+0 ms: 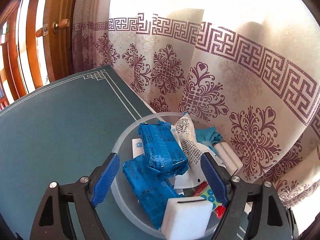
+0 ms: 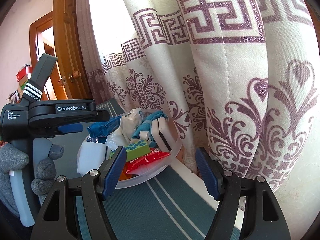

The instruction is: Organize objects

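On a teal mat (image 1: 50, 120) by a patterned curtain (image 1: 230, 80) sits a clear round bowl (image 1: 120, 140), heaped with small goods. Two blue packs (image 1: 163, 150) lie stacked near its middle, with a white printed bag (image 1: 188, 138) and a teal cloth (image 1: 208, 136) behind them and a white sponge (image 1: 186, 218) at the near rim. A green dotted box (image 2: 138, 150) and a red packet (image 2: 148, 160) lie on the side facing the right gripper.

The left gripper (image 1: 160, 180) hangs just above the bowl, pointing down into it, fingers spread wide to either side of the blue packs and holding nothing. A grey-gloved hand (image 2: 40, 168) grips its handle, seen from the right camera.

The right gripper (image 2: 162, 172) sits low over the mat, just short of the bowl, level and pointing at the curtain. It too is wide open and empty.

The step appears to be lifting an item out of the heap. To do this well, the left fingers should drop squarely over the top blue pack and pinch its long sides. Closing slowly should keep the slick wrapper from slipping and the loose pile from tipping over the rim.
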